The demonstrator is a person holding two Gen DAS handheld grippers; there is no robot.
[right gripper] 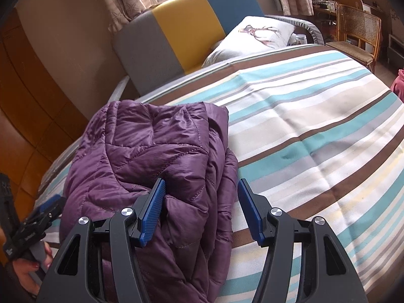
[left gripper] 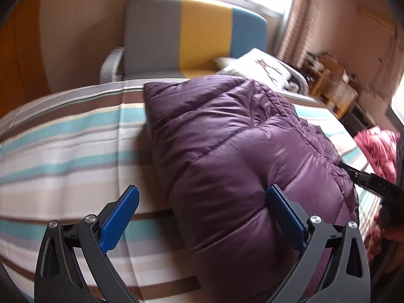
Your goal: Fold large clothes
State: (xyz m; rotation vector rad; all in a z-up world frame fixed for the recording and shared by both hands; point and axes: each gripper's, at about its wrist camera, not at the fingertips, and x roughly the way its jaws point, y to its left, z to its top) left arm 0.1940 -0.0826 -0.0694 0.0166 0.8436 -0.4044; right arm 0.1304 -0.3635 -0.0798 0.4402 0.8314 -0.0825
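Observation:
A purple quilted puffer jacket [left gripper: 240, 151] lies folded into a thick bundle on the striped bed sheet [left gripper: 63, 139]. My left gripper [left gripper: 202, 202] is open wide over the bundle's near left edge; its right pad [left gripper: 282, 207] lies against the fabric and its left pad hangs over bare sheet. In the right wrist view the jacket [right gripper: 151, 146] sits at the left. My right gripper [right gripper: 202, 199] is open around its right edge, with the left pad [right gripper: 154, 207] against the folds and the other pad clear of them. The left gripper [right gripper: 50, 205] shows at lower left, held by a hand.
A grey, yellow and blue headboard [left gripper: 197, 32] and a white pillow [left gripper: 257, 68] stand at the bed's far end. A cane chair [right gripper: 358, 32] is past the far right corner. Pink cloth [left gripper: 378, 149] lies off the right side, wooden panelling [right gripper: 30, 101] on the left.

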